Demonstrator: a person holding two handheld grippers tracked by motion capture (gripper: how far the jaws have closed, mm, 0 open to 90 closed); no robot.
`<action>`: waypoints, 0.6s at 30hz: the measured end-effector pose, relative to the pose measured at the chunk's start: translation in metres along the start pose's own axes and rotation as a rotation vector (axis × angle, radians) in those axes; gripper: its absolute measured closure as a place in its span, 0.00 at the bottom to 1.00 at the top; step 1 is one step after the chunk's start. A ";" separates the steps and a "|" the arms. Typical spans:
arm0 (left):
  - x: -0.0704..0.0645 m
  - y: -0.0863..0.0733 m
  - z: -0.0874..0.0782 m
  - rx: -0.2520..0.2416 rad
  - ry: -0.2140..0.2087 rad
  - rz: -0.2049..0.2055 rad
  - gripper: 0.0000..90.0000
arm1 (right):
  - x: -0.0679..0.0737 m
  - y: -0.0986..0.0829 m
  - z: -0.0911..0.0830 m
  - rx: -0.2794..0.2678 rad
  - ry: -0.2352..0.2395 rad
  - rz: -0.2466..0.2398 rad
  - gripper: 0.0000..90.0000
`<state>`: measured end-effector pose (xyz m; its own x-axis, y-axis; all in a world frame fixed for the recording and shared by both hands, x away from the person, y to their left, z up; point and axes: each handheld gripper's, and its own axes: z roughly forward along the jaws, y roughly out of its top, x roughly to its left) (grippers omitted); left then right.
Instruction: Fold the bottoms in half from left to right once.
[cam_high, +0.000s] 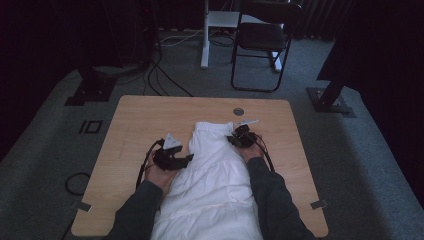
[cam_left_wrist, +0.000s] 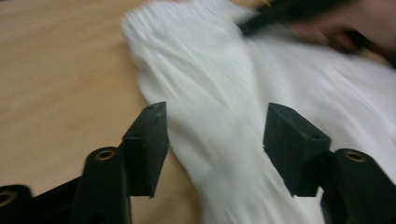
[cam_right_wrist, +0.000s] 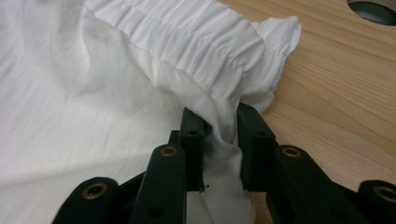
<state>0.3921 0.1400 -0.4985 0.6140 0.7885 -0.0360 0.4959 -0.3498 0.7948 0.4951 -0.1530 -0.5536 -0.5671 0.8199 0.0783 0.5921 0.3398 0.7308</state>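
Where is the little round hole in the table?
In the high view, the round hole sits near the table's far edge, just beyond the white garment and right hand-held gripper.

White garment (cam_high: 212, 185) cut off by bottom edge in high view; smeared by blur in left gripper view; forearms likewise cropped.

readable text: none | labels, brands, numbers: none legible from here | white garment (cam_high: 212, 170): plain cloth, no tag or print showing | tabletop (cam_high: 135, 120): bare wood grain, no markings | floor tape marks: shapes, not letters
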 end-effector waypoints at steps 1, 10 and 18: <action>0.003 0.005 0.009 0.009 0.018 -0.003 0.43 | 0.000 0.000 0.000 -0.002 0.001 0.000 0.82; 0.015 0.014 0.075 0.094 0.055 -0.029 0.39 | -0.001 -0.002 0.000 -0.017 0.004 0.013 0.82; 0.018 0.011 0.092 0.145 0.106 -0.031 0.36 | -0.001 -0.003 0.000 -0.022 0.005 0.022 0.82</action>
<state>0.4650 0.1033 -0.5463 0.5325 0.8463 0.0105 0.6018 -0.3873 0.6984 0.4934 -0.1551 -0.5558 -0.5567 0.8249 0.0980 0.5920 0.3113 0.7434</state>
